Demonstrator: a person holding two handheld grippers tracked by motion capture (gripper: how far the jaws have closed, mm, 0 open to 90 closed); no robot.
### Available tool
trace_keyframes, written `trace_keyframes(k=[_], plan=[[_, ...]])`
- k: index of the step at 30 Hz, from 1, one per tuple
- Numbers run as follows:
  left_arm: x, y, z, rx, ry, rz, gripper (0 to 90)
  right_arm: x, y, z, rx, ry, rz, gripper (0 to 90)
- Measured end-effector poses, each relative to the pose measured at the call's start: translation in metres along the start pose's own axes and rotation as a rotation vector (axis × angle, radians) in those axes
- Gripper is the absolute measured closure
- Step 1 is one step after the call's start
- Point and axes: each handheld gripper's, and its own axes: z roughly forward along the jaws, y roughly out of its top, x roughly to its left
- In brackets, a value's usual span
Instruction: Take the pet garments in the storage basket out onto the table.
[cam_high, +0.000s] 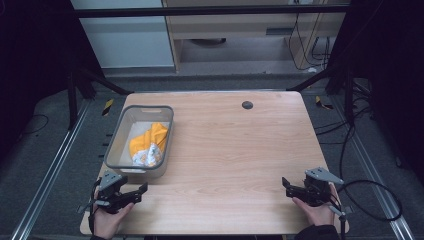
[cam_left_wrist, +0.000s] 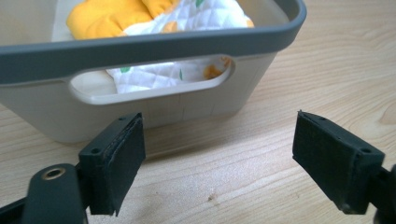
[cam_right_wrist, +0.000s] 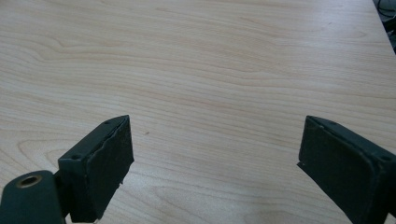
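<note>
A grey plastic basket (cam_high: 116, 145) stands at the left of the wooden table, and a crumpled yellow and white quilted cloth (cam_high: 148, 144) lies inside it. In the left gripper view the basket (cam_left_wrist: 42, 107) is close ahead, its handle slot showing the cloth (cam_left_wrist: 154, 74). My left gripper (cam_high: 140, 191) rests open at the table's front left corner, just in front of the basket, with nothing between its jaws (cam_left_wrist: 217, 156). My right gripper (cam_high: 286, 186) sits open at the front right, over bare wood (cam_right_wrist: 215, 154).
The table (cam_high: 230, 150) has a small dark round grommet (cam_high: 247, 105) near its far edge. Black cables (cam_high: 372, 195) loop off the right edge beside my right hand. Metal frame rails and a floor surround the table.
</note>
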Motion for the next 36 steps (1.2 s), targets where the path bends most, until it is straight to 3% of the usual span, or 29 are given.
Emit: trace_keyframes(k=[2, 7, 23, 36], plan=[[0.001, 0.000, 0.000, 0.011, -0.008, -0.022, 17.6, 0.002, 0.000, 0.002, 0.005, 0.001, -0.008, 10.0], [0.000, 0.002, -0.002, 0.012, -0.013, -0.030, 18.3, 0.002, 0.000, 0.003, 0.007, -0.009, -0.021, 9.7], [0.000, 0.009, -0.014, -0.055, 0.005, -0.038, 19.0, 0.002, 0.000, 0.005, 0.008, -0.017, -0.031, 9.8], [0.000, 0.023, -0.017, -0.079, 0.010, -0.013, 18.5, 0.003, 0.000, 0.007, 0.009, -0.032, -0.037, 10.5]])
